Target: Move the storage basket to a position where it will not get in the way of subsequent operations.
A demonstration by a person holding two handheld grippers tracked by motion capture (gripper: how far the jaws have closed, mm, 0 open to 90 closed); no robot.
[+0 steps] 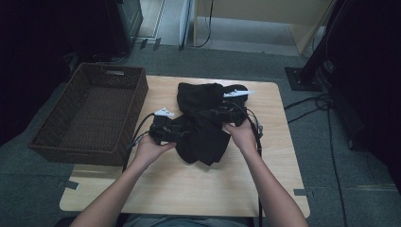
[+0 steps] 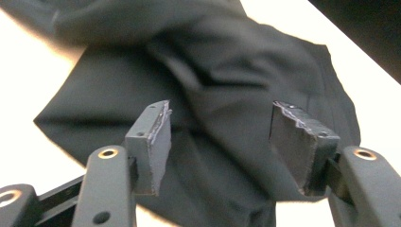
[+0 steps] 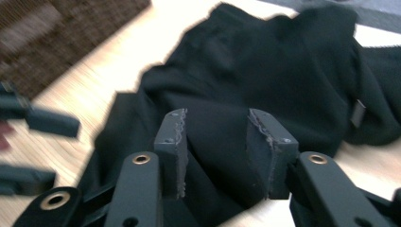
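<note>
High view: a black garment (image 1: 203,120) lies crumpled mid-worktop (image 1: 189,189). The left tool (image 1: 165,132) sits at its left edge and the right tool (image 1: 231,113) at its right side, with the cloth between the two. A wicker basket (image 1: 90,113) stands well out to the left of the left tool, half off the worktop edge.

Left tool view: the left tool (image 2: 220,137) is spread wide, nothing between its pads. The garment (image 2: 213,85) lies just ahead of and beneath the jaws, one folded corner off to their left, with bare worktop (image 2: 28,94) beyond it.

Right tool view: the right tool (image 3: 215,151) is partly spread and empty. The garment (image 3: 265,85) spreads ahead of and under its jaws. The left tool (image 3: 33,146) shows blurred off to its left, and the basket (image 3: 56,33) lies farther beyond that.

Risks, as I judge them: neither tool has a hold, so the loose folds may slump and hide whichever edge is wanted next. Black cloth in dim light makes layers hard to tell apart, and a closing tool could pinch several layers or a mere wrinkle, leaving the fold skewed. Closing too high above the cloth would catch nothing. A one-sided tug could drag the whole heap across the smooth worktop towards its edge.
</note>
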